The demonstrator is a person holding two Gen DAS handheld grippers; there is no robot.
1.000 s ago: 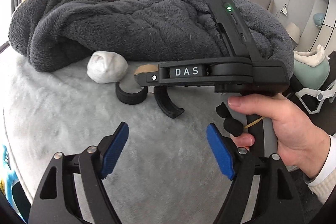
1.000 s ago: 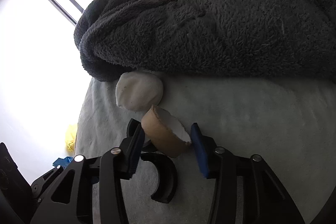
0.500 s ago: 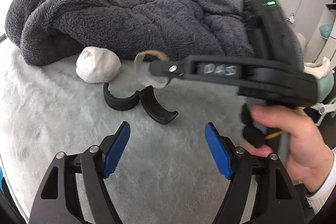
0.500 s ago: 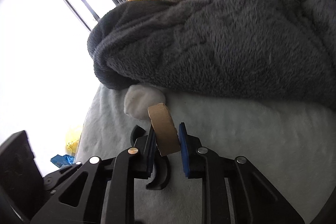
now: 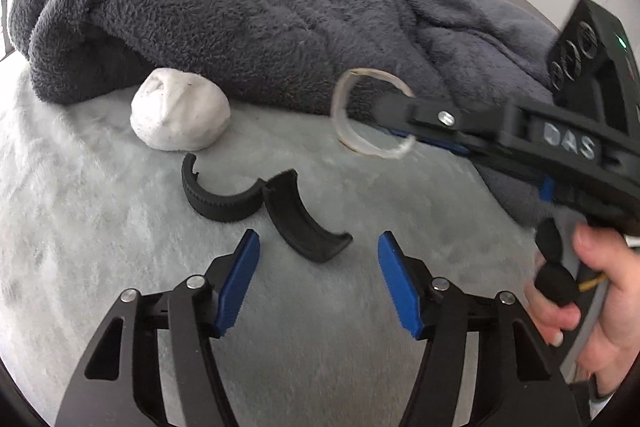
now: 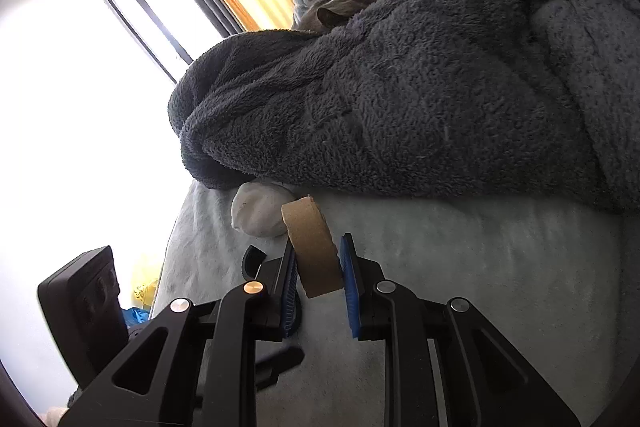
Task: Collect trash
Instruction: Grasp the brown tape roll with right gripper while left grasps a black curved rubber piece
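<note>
My right gripper (image 6: 318, 263) is shut on a brown cardboard tape core (image 6: 314, 247) and holds it above the bed; the core shows as a ring (image 5: 342, 115) in the left wrist view. A white crumpled paper ball (image 5: 180, 117) lies by the blanket's edge, also in the right wrist view (image 6: 258, 213). Two black curved half-ring pieces (image 5: 218, 197) (image 5: 304, 227) lie on the light grey bedspread (image 5: 100, 227). My left gripper (image 5: 318, 267) is open and empty, just in front of the nearer black piece.
A bunched dark grey fleece blanket (image 5: 240, 15) covers the bed behind the trash. A bright window (image 6: 80, 107) and something yellow and blue (image 6: 140, 299) on the floor lie beyond the bed's edge. The person's hand (image 5: 592, 291) holds the right gripper's handle.
My right gripper closed on the cardboard core, lifted it off the bed and drew it back to the right. My left gripper moved a little closer to the black pieces.
</note>
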